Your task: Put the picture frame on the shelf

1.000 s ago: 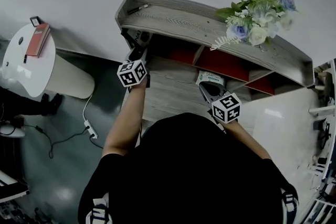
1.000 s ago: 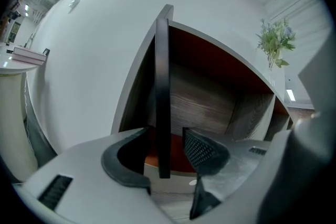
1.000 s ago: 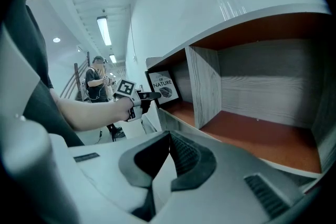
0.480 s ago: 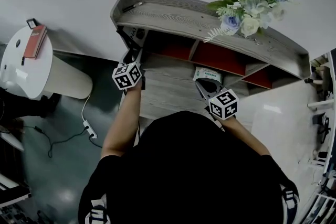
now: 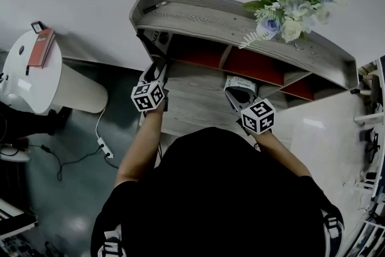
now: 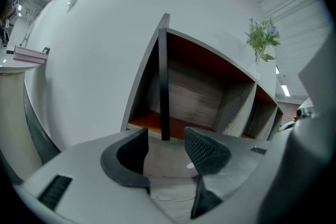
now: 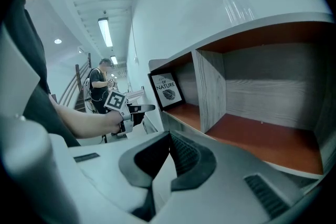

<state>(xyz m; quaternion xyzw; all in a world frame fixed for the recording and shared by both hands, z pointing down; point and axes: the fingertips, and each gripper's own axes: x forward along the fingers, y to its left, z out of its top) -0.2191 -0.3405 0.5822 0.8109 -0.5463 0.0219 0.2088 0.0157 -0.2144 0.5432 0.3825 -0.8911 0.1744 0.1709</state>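
The long grey shelf unit [image 5: 210, 24] shows matt wood grain, with smooth red-brown compartment floors [image 7: 262, 139]. The black-rimmed picture frame [image 7: 167, 89] looks smooth, its white print paper-like.

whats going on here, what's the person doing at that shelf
A person works two handheld grippers at a wooden shelf. The picture frame already stands in the leftmost compartment. The left claw has just been opening. Nothing is between its jaws, and the frame stands free just ahead. The right claw is shut and empty.
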